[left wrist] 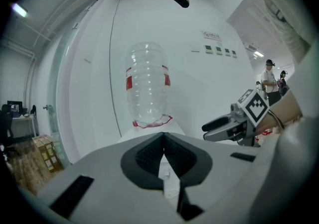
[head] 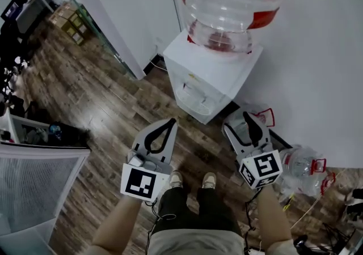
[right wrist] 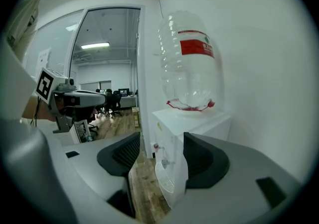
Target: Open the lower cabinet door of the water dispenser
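The white water dispenser (head: 211,72) stands against the wall with a large clear bottle (head: 227,4) upside down on top. Its taps and drip tray (right wrist: 167,168) show in the right gripper view; the lower cabinet door is hidden behind the jaws there and out of sight from the head view. My left gripper (head: 168,123) hangs in front of the dispenser, left of it, its pads meeting at the tips (left wrist: 163,137) with nothing between them. My right gripper (head: 243,120) hangs to the right, open (right wrist: 160,151), with the dispenser's front seen through the gap.
Empty water bottles (head: 303,163) lie on the wood floor to the right by the wall. A white mesh bin (head: 34,183) stands at the left. Behind the dispenser to the left is a glass partition (head: 96,27), with cardboard boxes (head: 71,21) past it. My feet (head: 193,180) are just behind the grippers.
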